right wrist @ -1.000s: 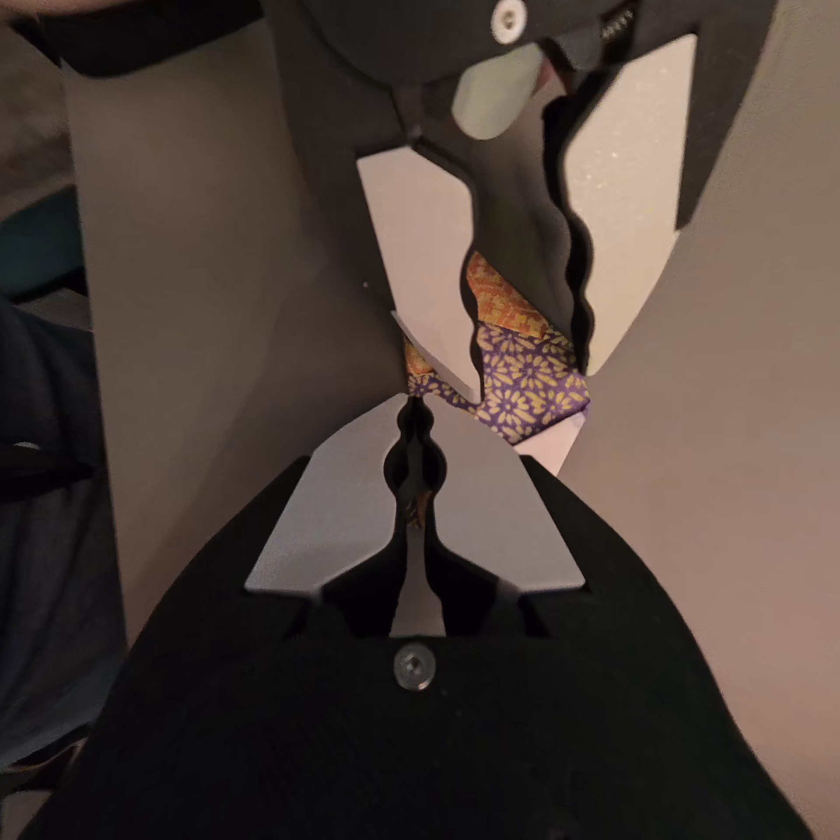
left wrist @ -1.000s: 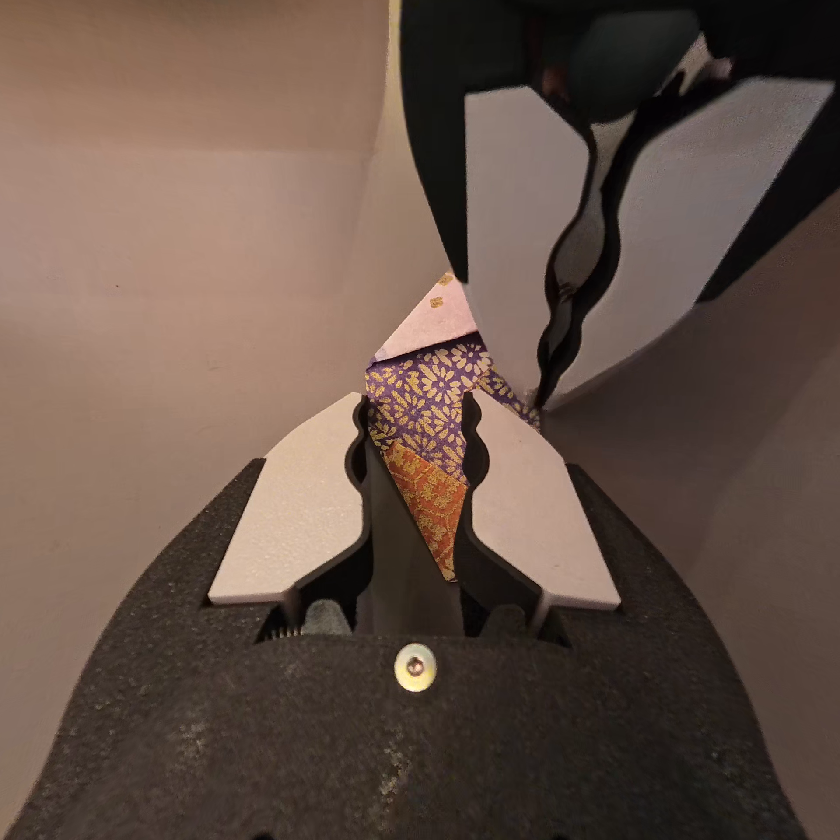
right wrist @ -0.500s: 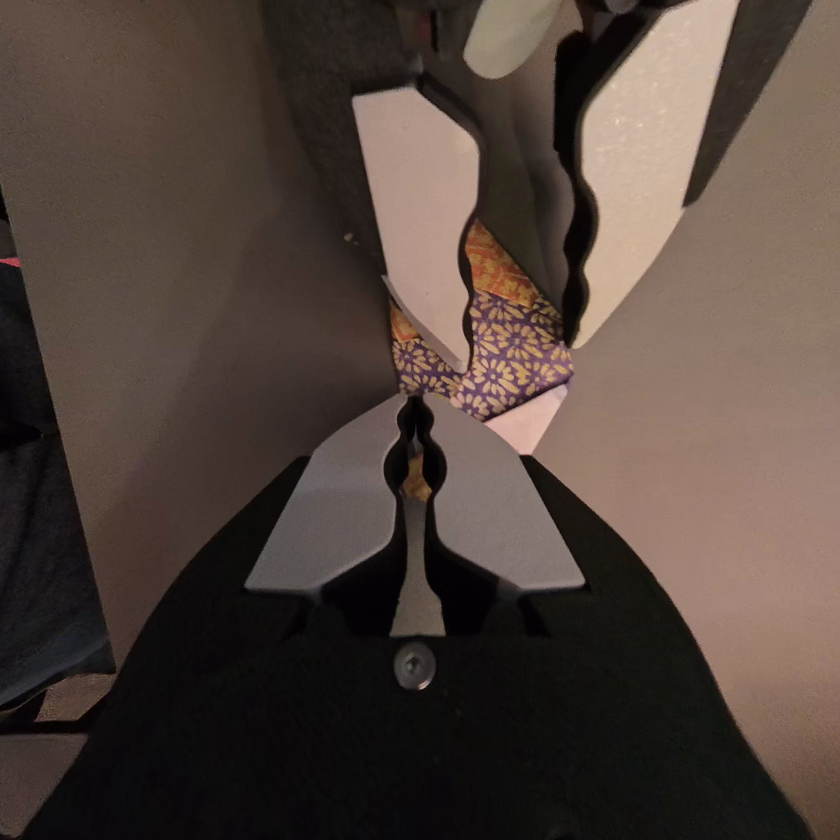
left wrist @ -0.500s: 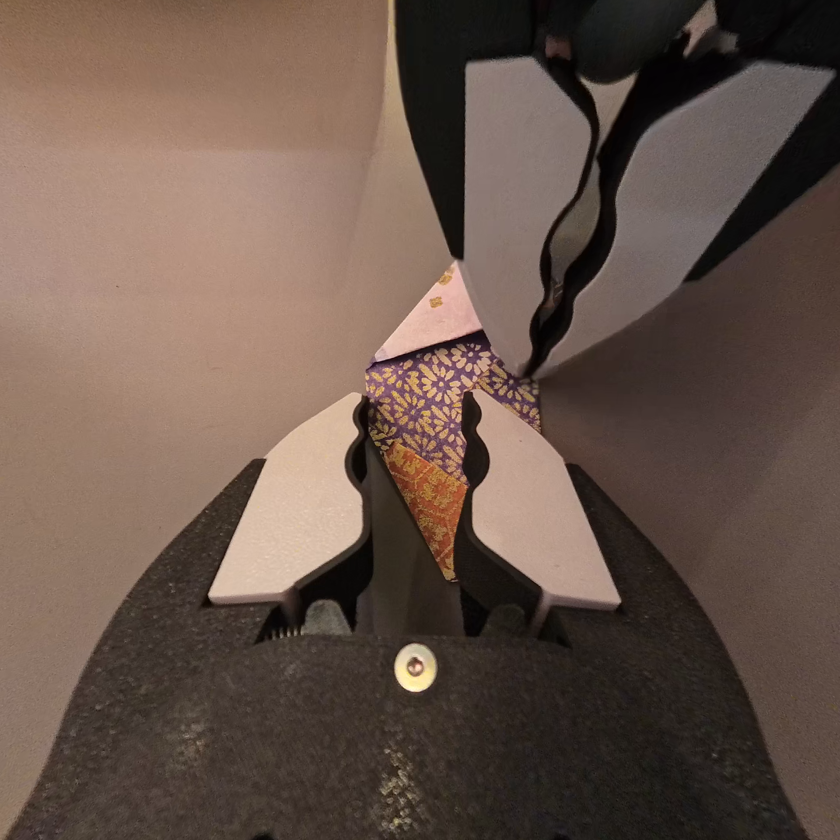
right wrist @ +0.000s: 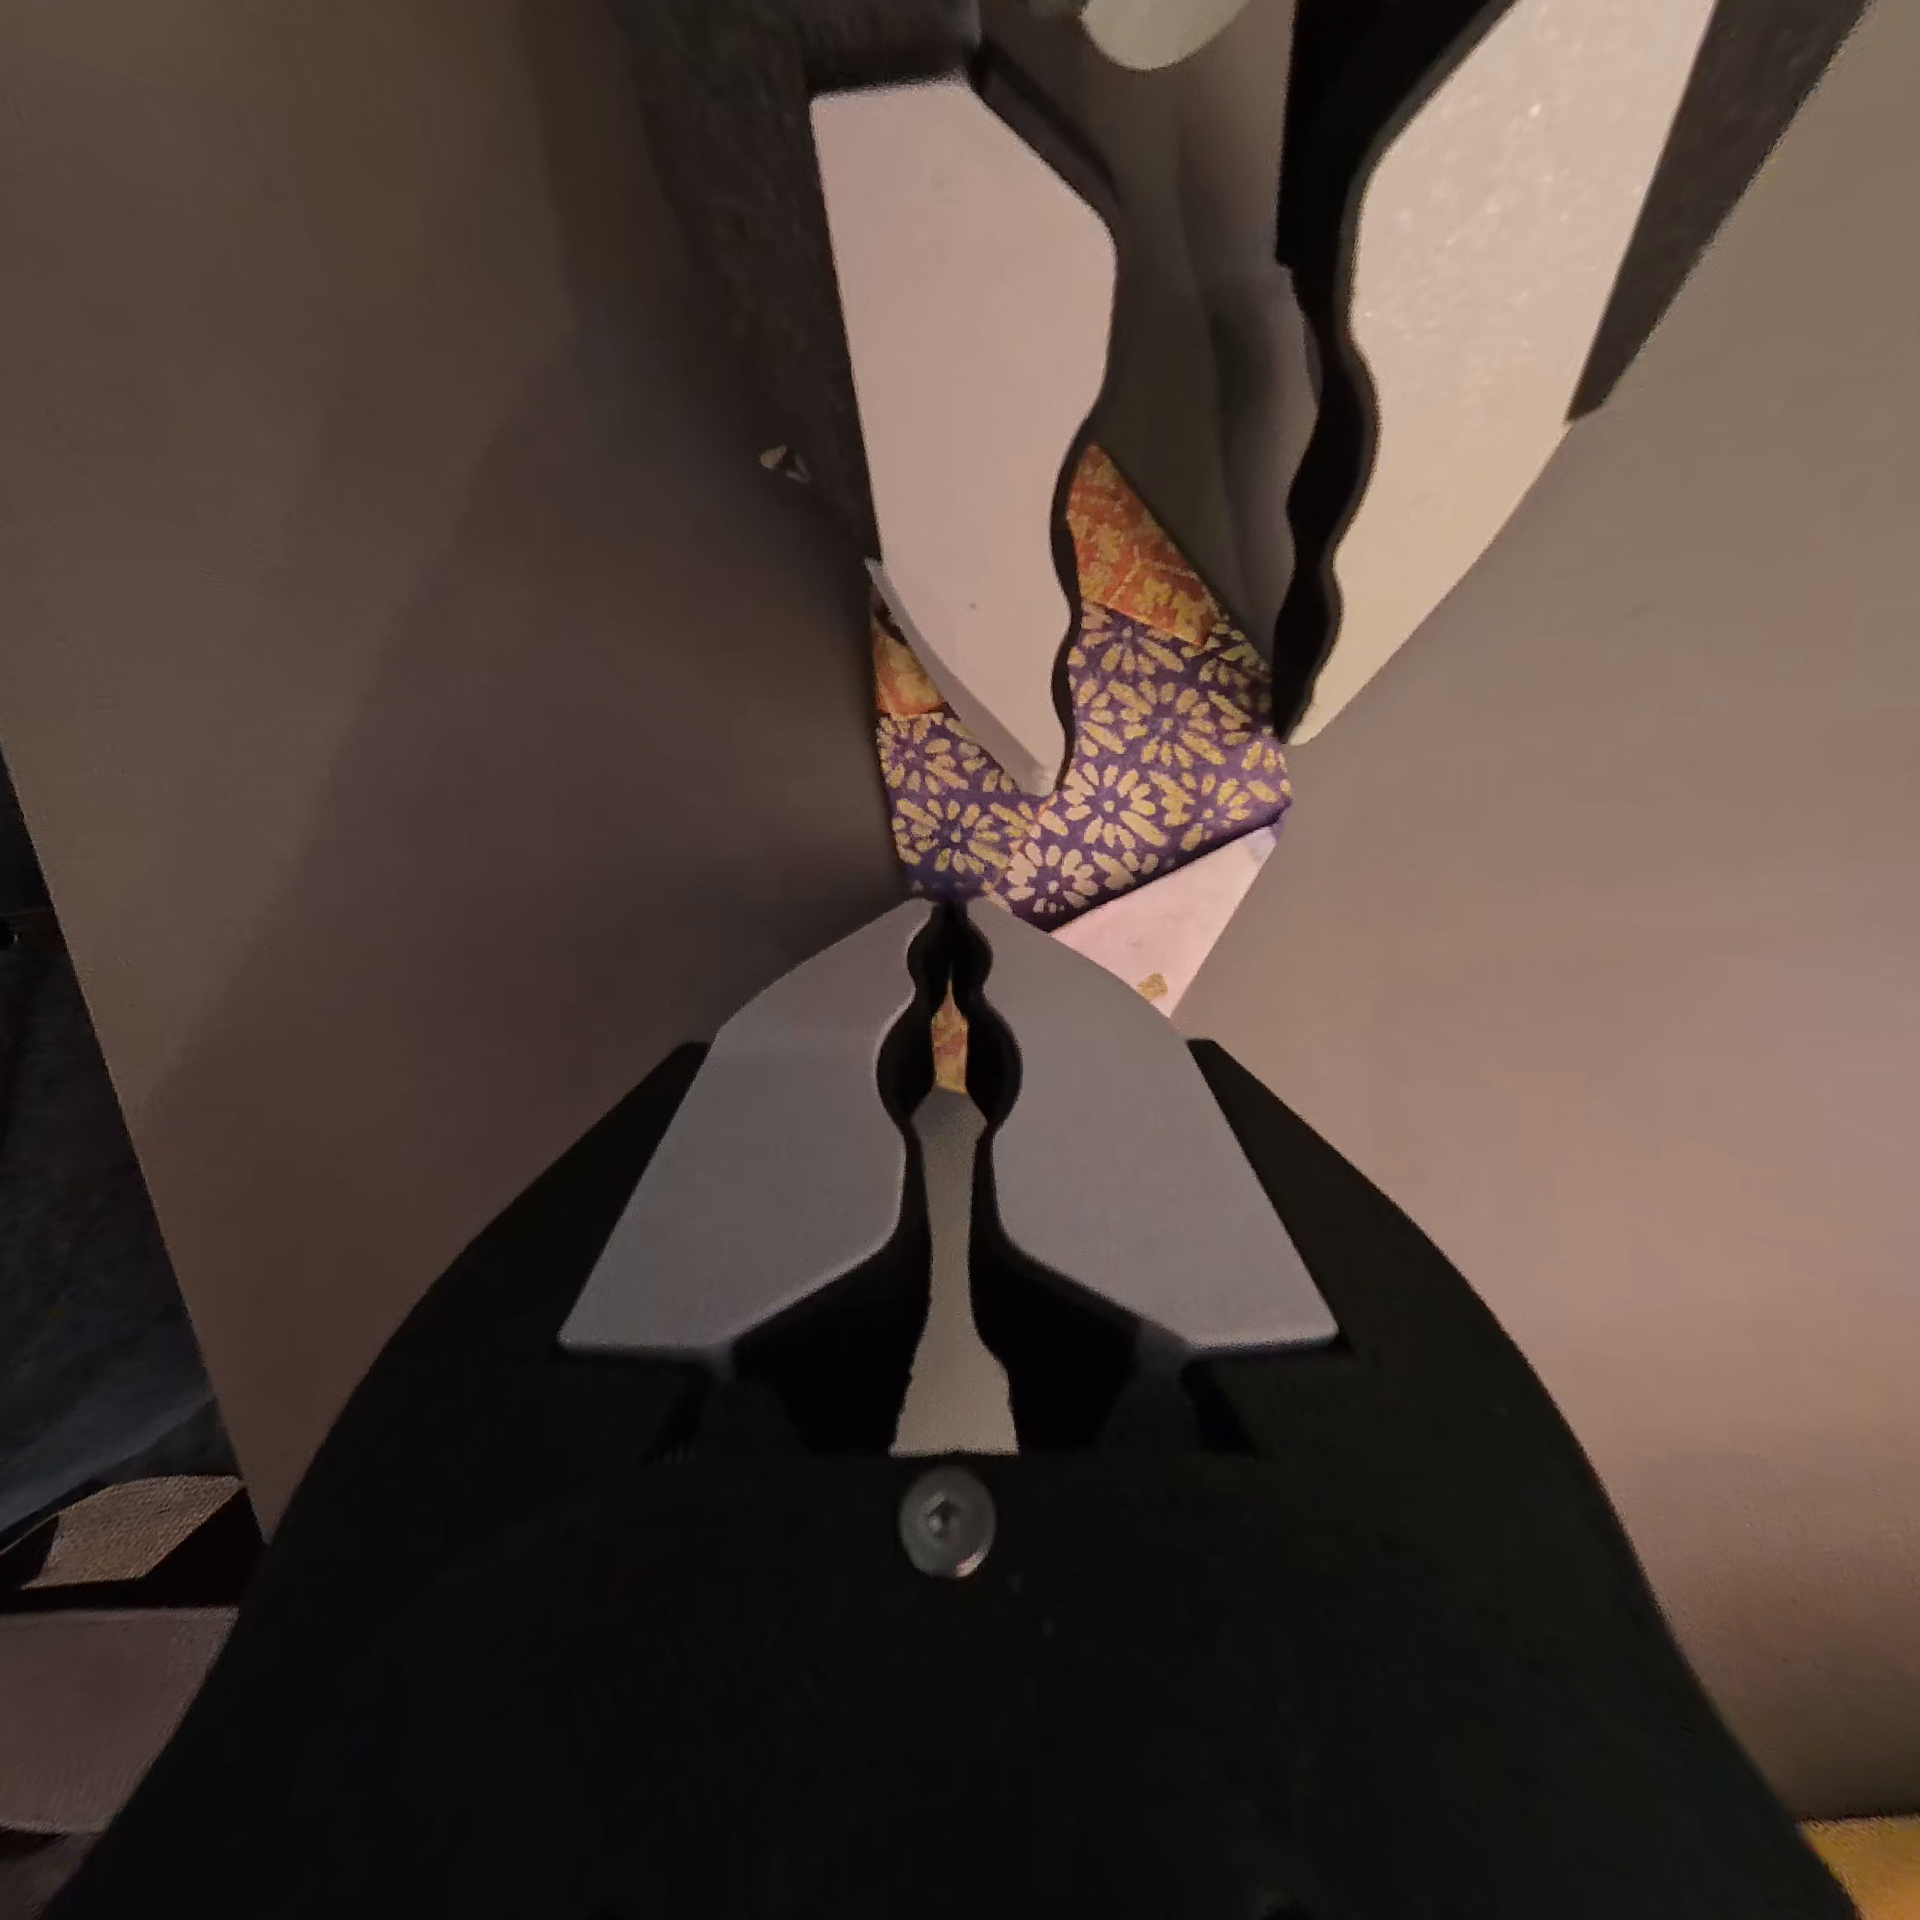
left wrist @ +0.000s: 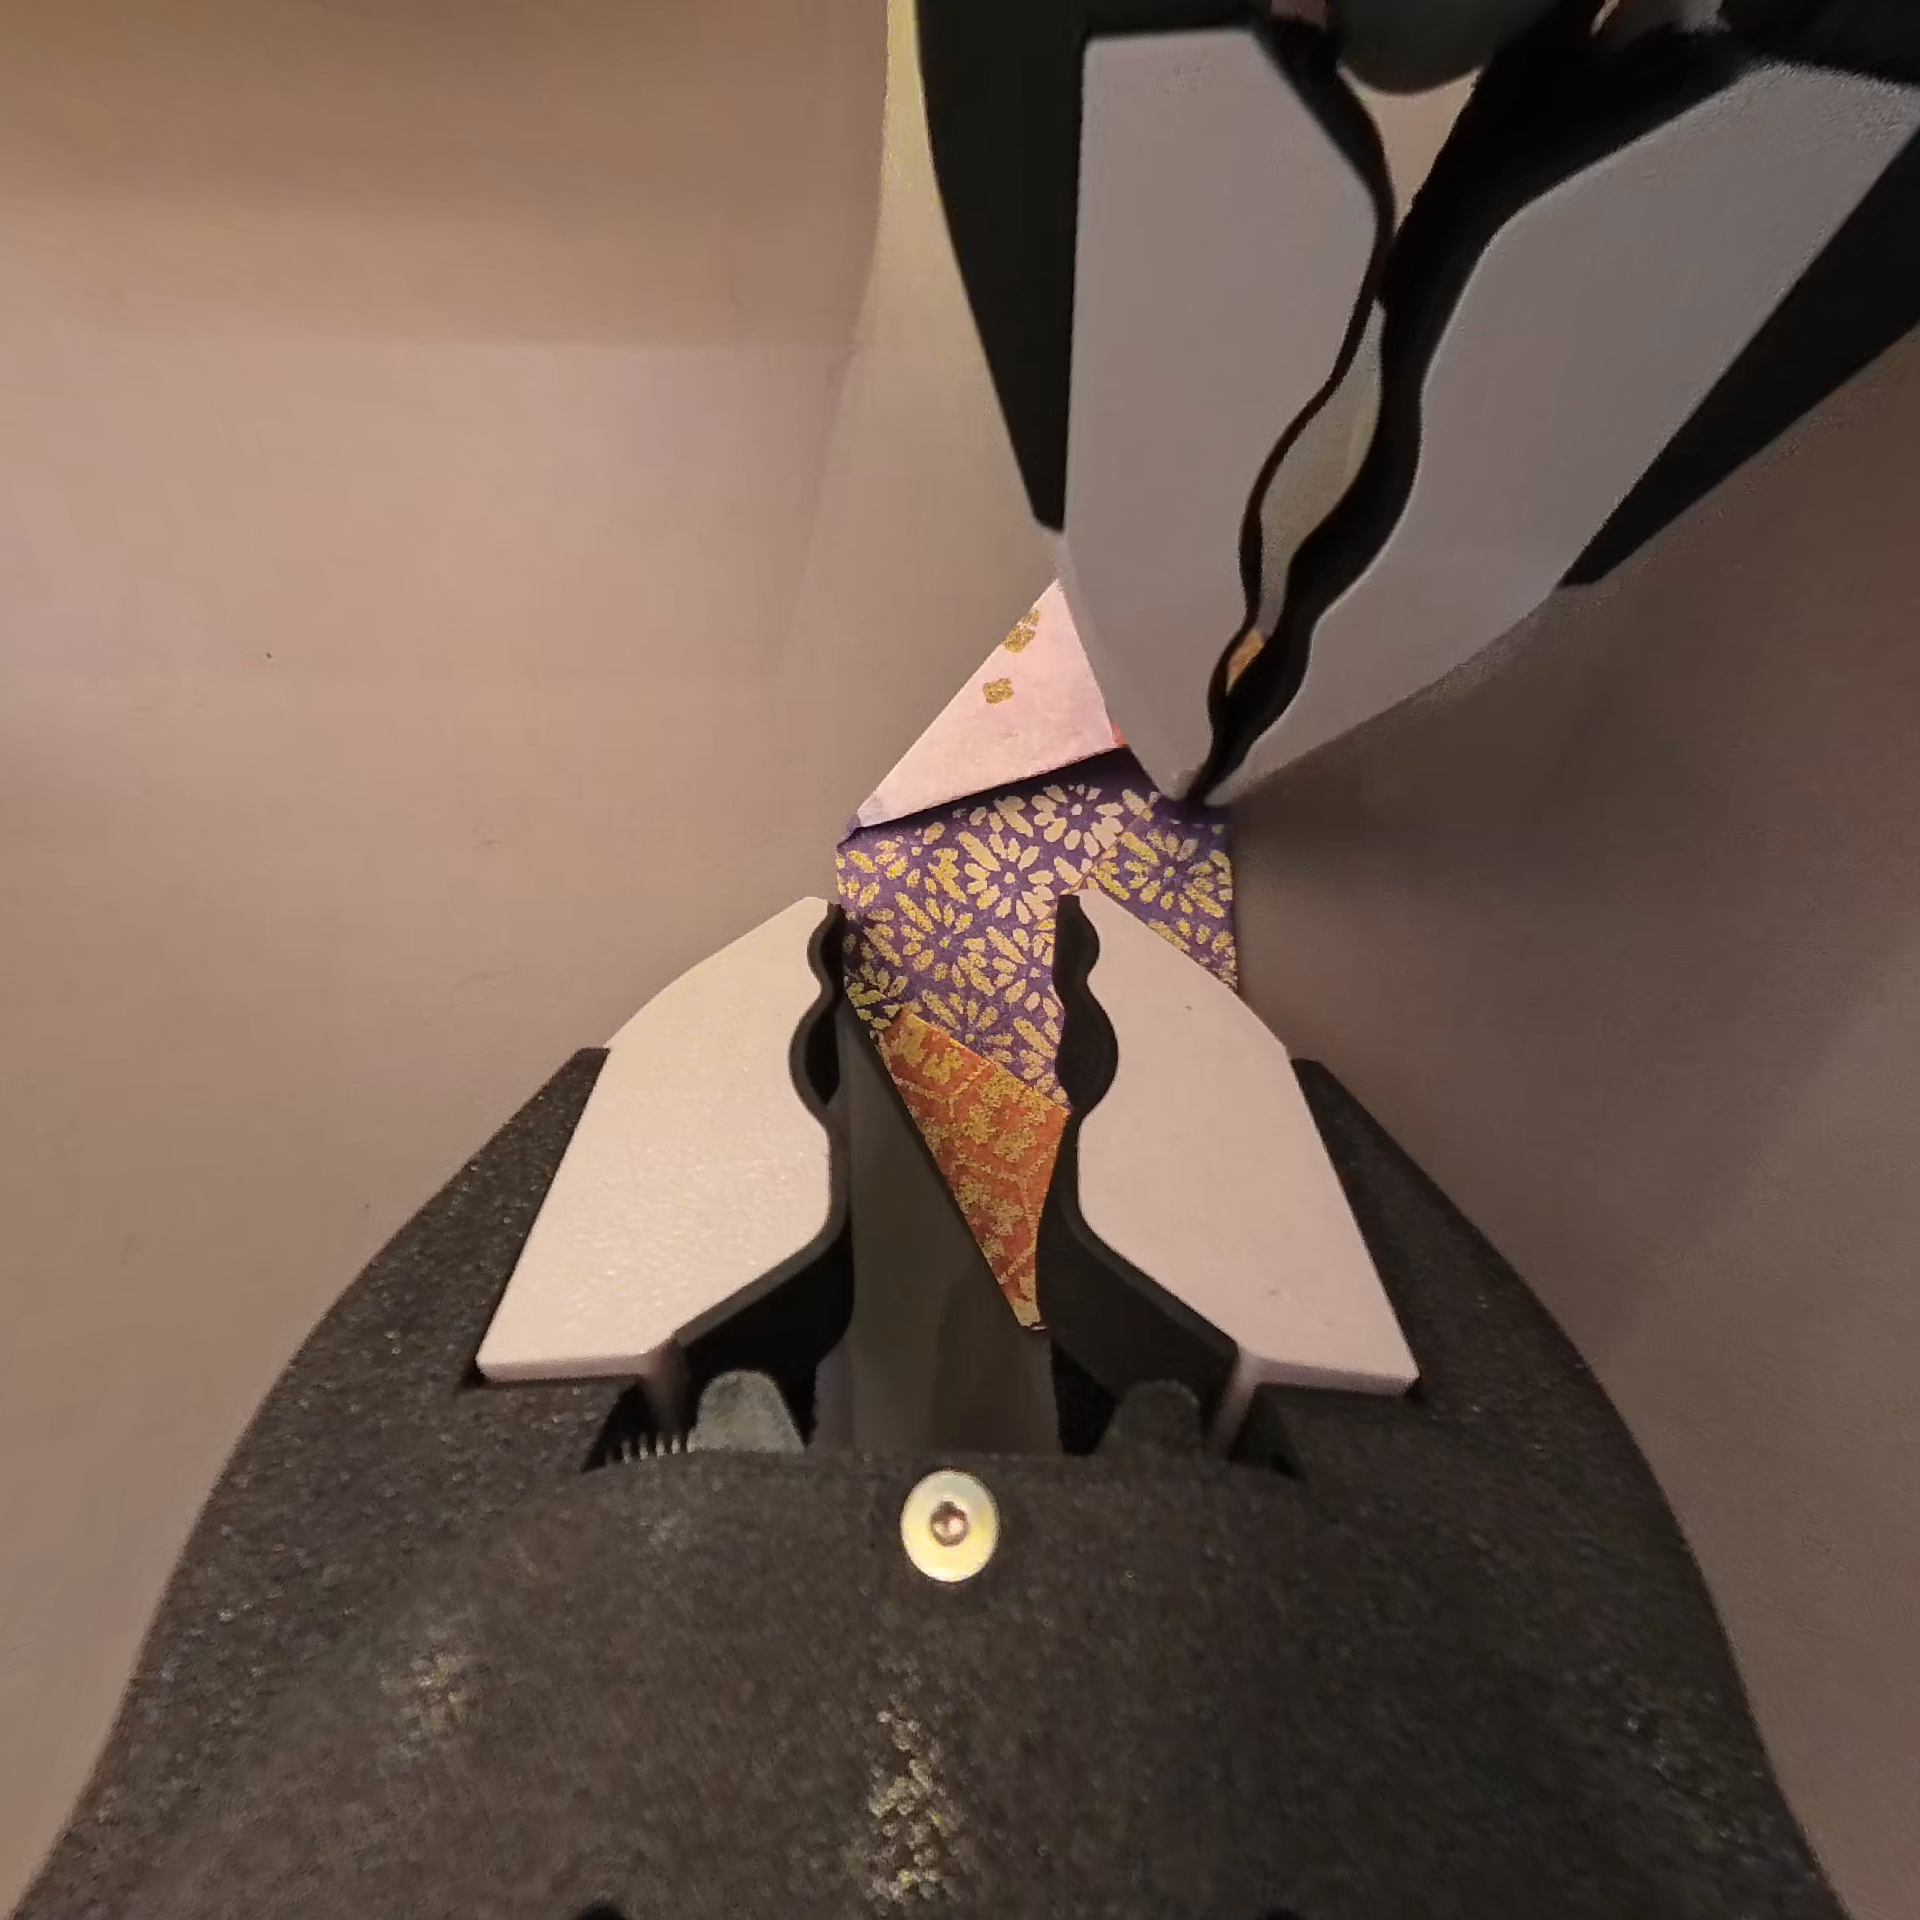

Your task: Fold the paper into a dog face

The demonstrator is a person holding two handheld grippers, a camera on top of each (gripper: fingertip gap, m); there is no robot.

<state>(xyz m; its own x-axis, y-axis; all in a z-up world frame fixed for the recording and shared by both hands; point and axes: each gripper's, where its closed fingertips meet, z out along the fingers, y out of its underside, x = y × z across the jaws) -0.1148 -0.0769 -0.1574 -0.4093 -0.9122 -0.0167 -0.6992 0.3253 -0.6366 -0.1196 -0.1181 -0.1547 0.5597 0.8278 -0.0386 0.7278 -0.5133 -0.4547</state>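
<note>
Scene: two handheld grippers meet tip to tip over a plain beige table point(left wrist: 416, 727).
Paper: a small folded paper point(left wrist: 987, 935) lies on the table between the grippers. Its top shows purple with gold flowers, an orange and gold patch at one end, and a pale lilac flap at the other.
Left gripper: the left gripper point(left wrist: 951, 914) has its grey fingers point(left wrist: 686, 1143) apart, one on each side of the paper. The orange end lies in the gap between them. Whether they touch the paper, I cannot tell.
Right gripper: the right gripper point(right wrist: 948, 912) has its fingers together at the tips, pinching an edge of the paper. A sliver of gold pattern shows in the slit behind the tips.
Facing: each gripper appears at the top of the other's view, pointing down at the paper.
</note>
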